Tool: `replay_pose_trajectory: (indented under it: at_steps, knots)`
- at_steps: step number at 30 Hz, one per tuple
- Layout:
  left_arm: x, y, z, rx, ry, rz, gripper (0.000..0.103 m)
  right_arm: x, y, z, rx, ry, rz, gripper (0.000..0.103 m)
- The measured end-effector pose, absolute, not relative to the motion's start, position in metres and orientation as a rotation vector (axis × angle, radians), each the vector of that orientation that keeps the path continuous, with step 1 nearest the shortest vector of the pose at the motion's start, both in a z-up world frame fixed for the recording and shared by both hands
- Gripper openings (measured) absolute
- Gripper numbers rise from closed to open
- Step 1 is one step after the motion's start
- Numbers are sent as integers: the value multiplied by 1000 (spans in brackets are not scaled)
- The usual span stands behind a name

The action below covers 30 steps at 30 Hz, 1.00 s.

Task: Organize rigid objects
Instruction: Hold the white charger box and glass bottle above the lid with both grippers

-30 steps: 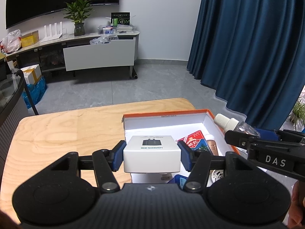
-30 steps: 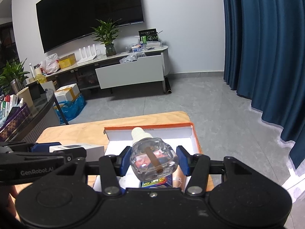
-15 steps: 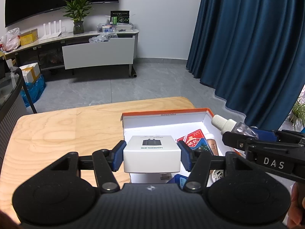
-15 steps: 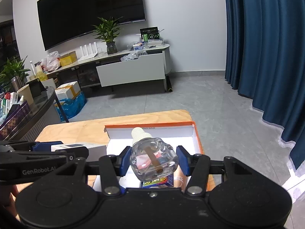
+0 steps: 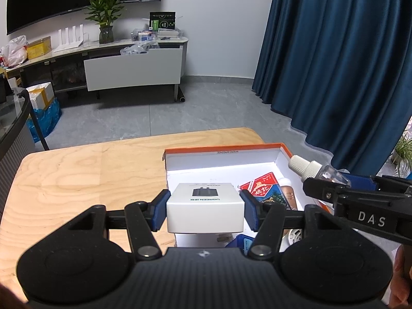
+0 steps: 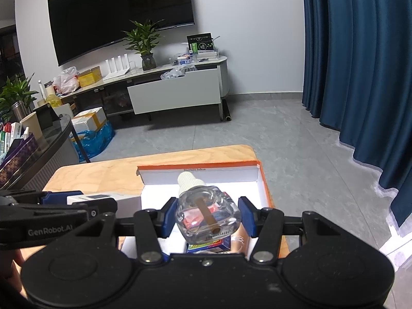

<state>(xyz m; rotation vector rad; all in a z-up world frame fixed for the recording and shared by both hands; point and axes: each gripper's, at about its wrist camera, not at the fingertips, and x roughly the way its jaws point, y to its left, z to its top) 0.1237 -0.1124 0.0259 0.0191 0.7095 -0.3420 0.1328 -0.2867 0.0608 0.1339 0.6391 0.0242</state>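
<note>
My left gripper (image 5: 205, 212) is shut on a white charger box (image 5: 205, 207) and holds it above the near left part of an open orange-rimmed cardboard box (image 5: 221, 149). My right gripper (image 6: 208, 219) is shut on a clear glass bottle (image 6: 207, 212) with a white cap, held above the same box (image 6: 262, 180). The bottle (image 5: 319, 171) also shows in the left wrist view, at the box's right edge. The charger box (image 6: 103, 198) shows at the left in the right wrist view.
The box lies on a light wooden table (image 5: 77, 175) and holds a red and blue card pack (image 5: 265, 188), a small tube (image 5: 288, 195) and other small items. Beyond the table are grey floor, a TV cabinet (image 5: 128, 69) and blue curtains (image 5: 334, 64).
Both grippers have moved slightly nearer over the box, still holding their objects. Nothing was let go.
</note>
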Motion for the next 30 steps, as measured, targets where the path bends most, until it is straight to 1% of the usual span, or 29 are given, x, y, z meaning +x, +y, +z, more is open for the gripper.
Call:
replay_pose_trajectory:
  at_steps: [30]
  knots:
    - [124, -120, 21, 22, 718, -357, 60, 139, -290, 51, 140, 662, 27, 63]
